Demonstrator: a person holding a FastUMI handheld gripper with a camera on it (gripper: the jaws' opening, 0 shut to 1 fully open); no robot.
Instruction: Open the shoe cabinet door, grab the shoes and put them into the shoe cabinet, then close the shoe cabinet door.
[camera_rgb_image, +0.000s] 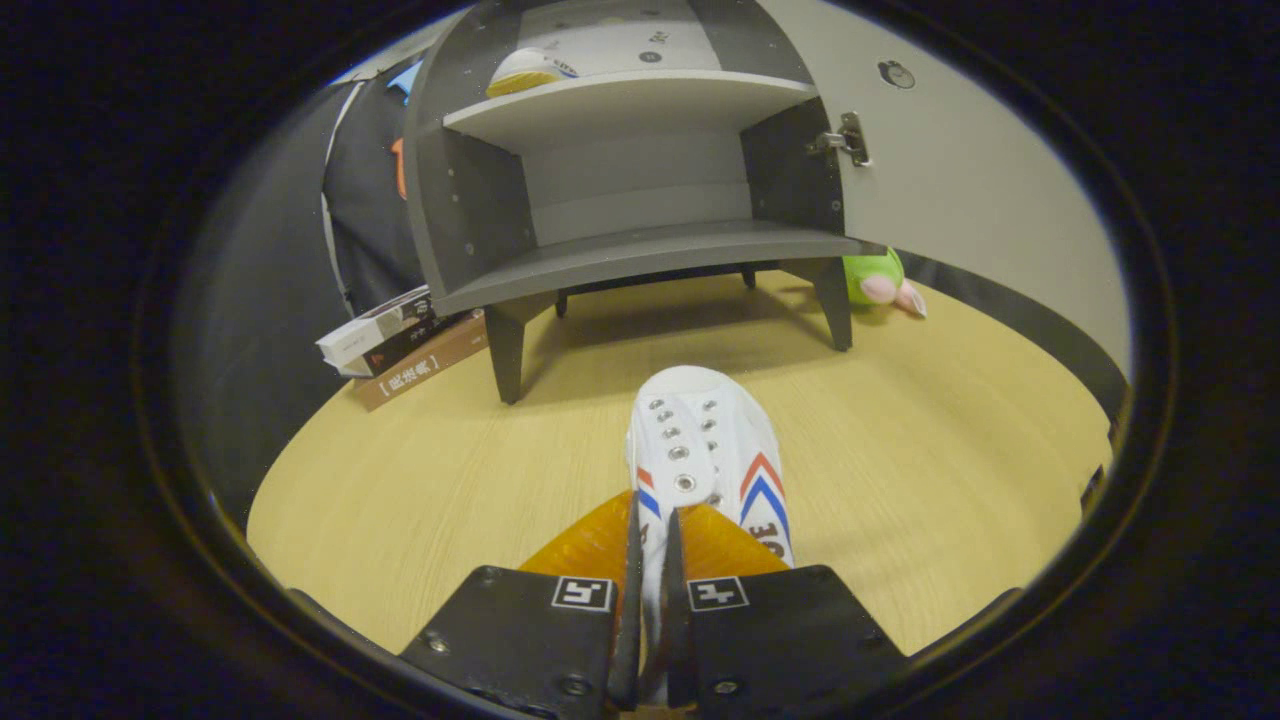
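— So, what does the gripper view show of the shoe?

— Well, the shoe (712, 462) is a white canvas sneaker with metal eyelets in 2 rows and red and blue chevrons on its sides. Its toe points ahead toward the shoe cabinet (630, 170), above the wooden tabletop (420, 480).

— And where does it sit against the gripper (652, 590)?

— The fingers are drawn narrow and both press on a thin white edge at the back of the shoe, which runs down between them. The rest of the shoe stretches out just ahead of the fingertips.

— The cabinet?

— It is grey, on dark legs, well beyond the shoe. Its door (960, 170) is swung open to the right, with a metal hinge (848, 138) showing. The lower shelf is bare; on the upper shelf lies another shoe (530, 70), white with a yellowish sole.

— Anything else?

— 3 stacked books (405, 340) lie left of the cabinet's front leg, and a green plush toy (880, 280) sits right of it, under the door.
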